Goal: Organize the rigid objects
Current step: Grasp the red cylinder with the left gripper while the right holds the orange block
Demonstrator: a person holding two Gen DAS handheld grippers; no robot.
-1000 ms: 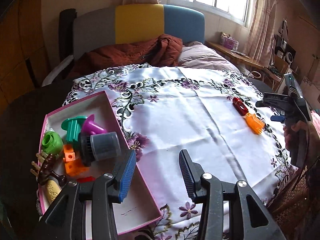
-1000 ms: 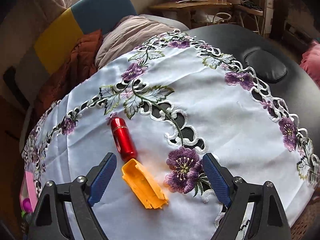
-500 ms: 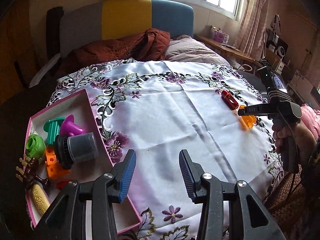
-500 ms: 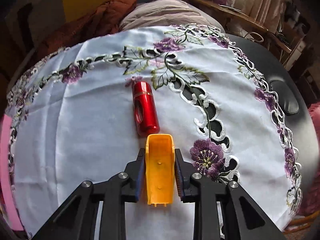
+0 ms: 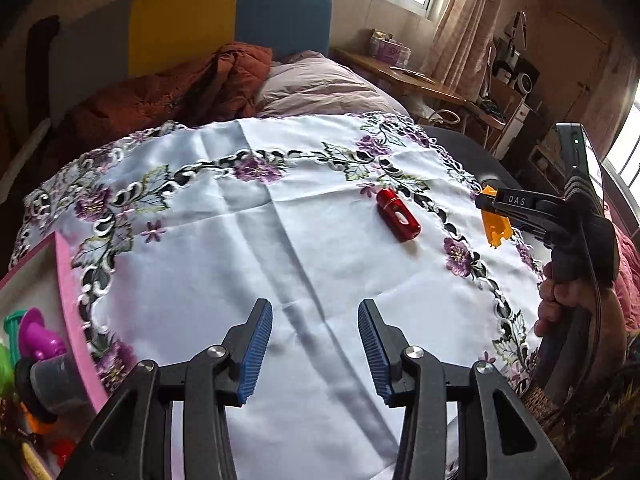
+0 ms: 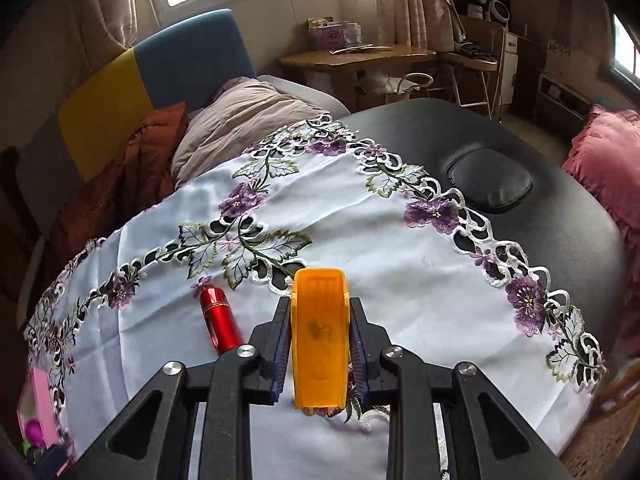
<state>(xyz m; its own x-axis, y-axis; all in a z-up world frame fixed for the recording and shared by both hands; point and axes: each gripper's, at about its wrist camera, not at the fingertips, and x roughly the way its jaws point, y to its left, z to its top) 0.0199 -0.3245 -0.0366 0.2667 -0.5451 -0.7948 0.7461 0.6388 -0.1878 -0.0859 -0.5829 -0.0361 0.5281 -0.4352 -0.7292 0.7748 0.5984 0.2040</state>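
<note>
My right gripper (image 6: 319, 344) is shut on an orange plastic piece (image 6: 319, 336) and holds it lifted above the white embroidered cloth (image 6: 400, 288). In the left wrist view the same gripper (image 5: 490, 206) shows at the right with the orange piece (image 5: 496, 226) in it. A red metal cylinder (image 6: 221, 324) lies on the cloth to the left of the orange piece; it also shows in the left wrist view (image 5: 399, 215). My left gripper (image 5: 316, 354) is open and empty over the cloth's near part. A pink box (image 5: 74, 308) of toys sits at the far left.
The box holds a purple piece (image 5: 38, 336), a grey cylinder (image 5: 58, 382) and other toys. The cloth covers a black padded table (image 6: 540, 208). A bed with a brown blanket (image 5: 168, 88) lies beyond, and a wooden desk (image 6: 360, 56) stands behind.
My right gripper closed on the orange piece and has lifted it off the cloth. My left gripper has swung right, away from the pink box, staying open.
</note>
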